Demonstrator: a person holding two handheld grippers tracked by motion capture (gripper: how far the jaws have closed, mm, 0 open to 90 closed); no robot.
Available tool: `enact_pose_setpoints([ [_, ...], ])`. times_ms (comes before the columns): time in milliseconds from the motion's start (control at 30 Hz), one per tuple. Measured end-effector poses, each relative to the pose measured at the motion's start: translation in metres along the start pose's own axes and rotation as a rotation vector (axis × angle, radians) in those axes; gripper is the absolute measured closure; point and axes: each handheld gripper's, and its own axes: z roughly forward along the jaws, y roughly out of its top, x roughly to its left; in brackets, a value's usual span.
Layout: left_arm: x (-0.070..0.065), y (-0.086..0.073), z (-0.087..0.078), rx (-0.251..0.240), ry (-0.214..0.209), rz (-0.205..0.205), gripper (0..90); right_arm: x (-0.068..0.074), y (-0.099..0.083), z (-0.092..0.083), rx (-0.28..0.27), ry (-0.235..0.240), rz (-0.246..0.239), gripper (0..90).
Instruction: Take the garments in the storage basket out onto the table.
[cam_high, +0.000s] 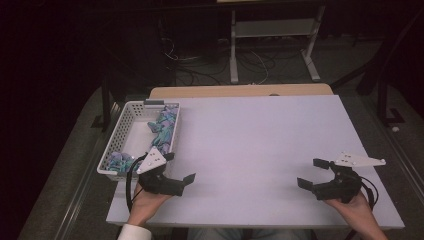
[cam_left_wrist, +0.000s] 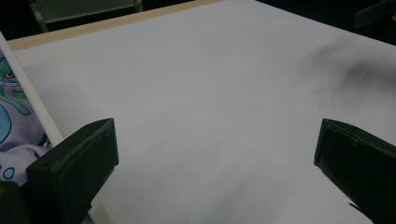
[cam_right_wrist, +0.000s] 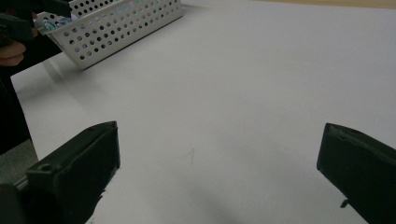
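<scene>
A white perforated basket (cam_high: 116, 134) stands at the table's left edge and holds patterned blue and lilac cloth (cam_high: 164, 126). My left gripper (cam_high: 178, 167) hovers open at the basket's near right corner, its jaws wide apart with nothing between them. In the left gripper view the basket rim (cam_left_wrist: 32, 105) and the cloth (cam_left_wrist: 13, 121) lie beside the left jaw. My right gripper (cam_high: 311, 173) is open over the table's near right part, pointing left, with bare table between its jaws. The basket (cam_right_wrist: 116, 25) appears far off in the right gripper view.
The white table (cam_high: 250, 140) stretches between both grippers. Its near edge runs just in front of the hands. A wooden strip (cam_high: 240, 91) borders the far edge. Beyond it stand a metal frame (cam_high: 272, 35) and cables on a dark floor.
</scene>
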Motion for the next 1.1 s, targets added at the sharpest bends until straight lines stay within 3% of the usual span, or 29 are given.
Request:
enact_pose_setpoints([
  [633,-0.003,0.004,-0.001,0.004,-0.001,0.005,0.0,0.001,0.0,0.003,0.027,0.015,-0.029,0.0],
  [1100,-0.007,0.02,-0.006,0.023,0.005,0.028,0.0,0.005,0.0,0.005,0.037,0.013,-0.035,0.0],
])
